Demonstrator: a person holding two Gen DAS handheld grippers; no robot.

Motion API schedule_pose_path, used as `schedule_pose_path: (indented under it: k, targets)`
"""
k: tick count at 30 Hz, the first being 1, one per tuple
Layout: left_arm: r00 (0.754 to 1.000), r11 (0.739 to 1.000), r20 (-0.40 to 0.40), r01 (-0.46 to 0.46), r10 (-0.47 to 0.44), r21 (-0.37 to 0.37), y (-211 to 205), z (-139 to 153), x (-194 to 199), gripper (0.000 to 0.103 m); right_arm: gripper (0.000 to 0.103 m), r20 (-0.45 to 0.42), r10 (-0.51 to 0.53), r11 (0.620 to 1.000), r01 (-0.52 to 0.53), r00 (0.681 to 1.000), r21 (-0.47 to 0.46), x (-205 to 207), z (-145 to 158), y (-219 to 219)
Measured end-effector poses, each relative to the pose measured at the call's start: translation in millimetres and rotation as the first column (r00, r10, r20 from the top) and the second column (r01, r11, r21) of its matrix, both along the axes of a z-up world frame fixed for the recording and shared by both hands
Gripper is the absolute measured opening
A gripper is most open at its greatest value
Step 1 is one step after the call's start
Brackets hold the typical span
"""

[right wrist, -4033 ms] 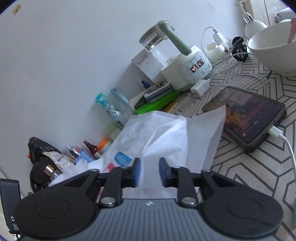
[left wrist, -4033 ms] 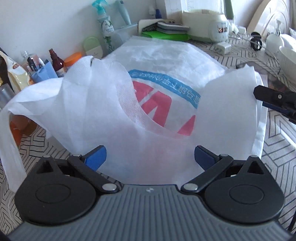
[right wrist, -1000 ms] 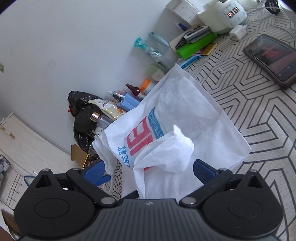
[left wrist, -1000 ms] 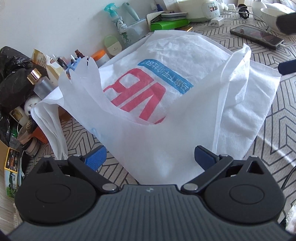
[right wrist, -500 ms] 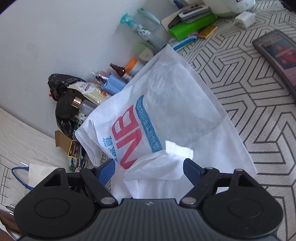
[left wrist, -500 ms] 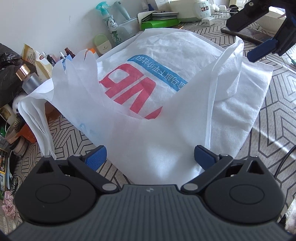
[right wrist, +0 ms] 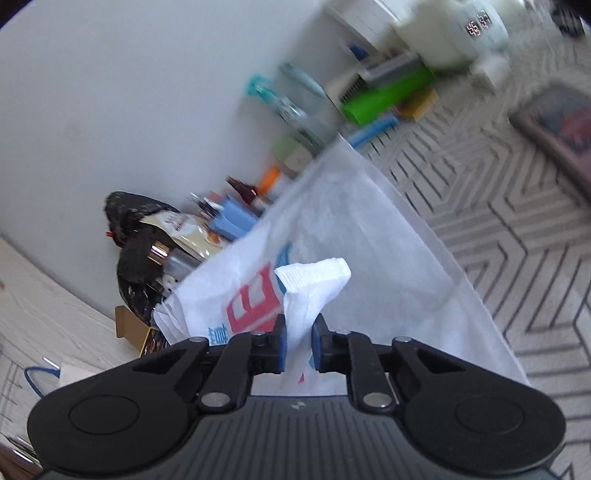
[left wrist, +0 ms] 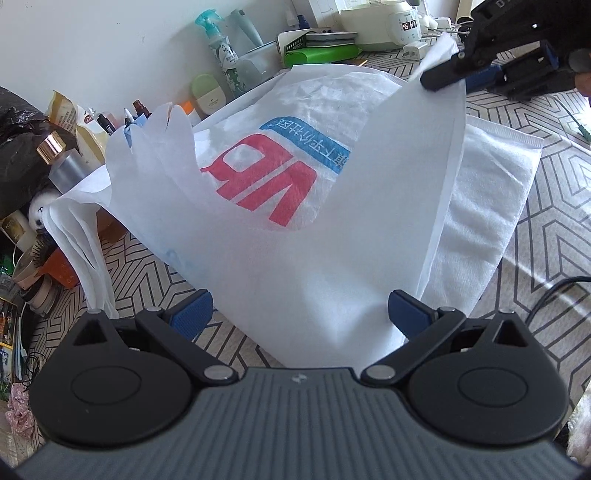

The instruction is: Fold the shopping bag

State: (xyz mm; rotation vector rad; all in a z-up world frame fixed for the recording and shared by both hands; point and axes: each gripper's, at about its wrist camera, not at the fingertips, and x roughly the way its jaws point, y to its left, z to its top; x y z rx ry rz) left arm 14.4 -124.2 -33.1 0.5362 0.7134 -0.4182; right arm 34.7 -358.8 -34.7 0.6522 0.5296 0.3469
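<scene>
Along the white wall stand a teal-capped spray bottle (left wrist: pixel 213 33), a green box (left wrist: pixel 321 51) under a dark notebook, a white appliance with a digital display (left wrist: pixel 384 27), a black plastic bag (left wrist: pixel 18 162) and a gold-capped silver bottle (left wrist: pixel 62 162), all on a geometric-patterned surface (left wrist: pixel 554 206).

White shopping bag (left wrist: pixel 332 229) (red-and-blue print) lies half-folded, handle raised.

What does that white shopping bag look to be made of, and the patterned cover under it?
The shopping bag looks like thin non-woven fabric, matte: a fine dimpled texture shows, light passes through it, and it holds stiff folds. The table cover could be printed cloth or vinyl; its grey geometric lines lie flat, and the sheen is too faint to tell.
</scene>
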Motion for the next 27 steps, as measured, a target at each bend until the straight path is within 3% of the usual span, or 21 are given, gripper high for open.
schedule_pose_path:
  k: [2,9,14,17,23,27]
  targets:
    - [1.0,1.0,0.007,0.006,-0.006,-0.004,-1.3,3.0,-0.4,0.103,0.014,0.074,-0.039,0.993,0.047,0.996,-0.108,-18.1,3.3,6.5]
    - [0.999,0.998,0.008,0.04,-0.04,0.048,-8.7,0.8,1.0,0.103,0.014,-0.046,-0.126,0.986,0.12,0.991,-0.115,-42.3,-30.0,-3.7]
    - [0.992,0.991,-0.063,0.101,-0.107,-0.086,9.5,20.6,3.8,0.103,0.014,-0.024,-0.157,0.964,0.148,0.987,-0.22,-39.3,-34.0,-3.1]
    - [0.985,0.983,-0.136,0.083,-0.106,-0.164,15.4,23.0,19.0,0.103,0.015,-0.013,-0.169,0.947,0.158,0.986,-0.28,-34.9,-38.3,-1.1]
    - [0.981,0.997,-0.179,0.065,-0.07,-0.03,2.6,-10.5,36.1,0.103,0.016,0.001,-0.195,0.901,0.18,0.981,-0.396,-24.8,-46.6,0.9]
    - [0.978,0.997,-0.193,0.066,-0.075,-0.049,10.7,-14.6,34.4,0.103,0.025,0.005,-0.195,0.875,0.176,0.981,-0.452,-21.7,-43.5,2.0]
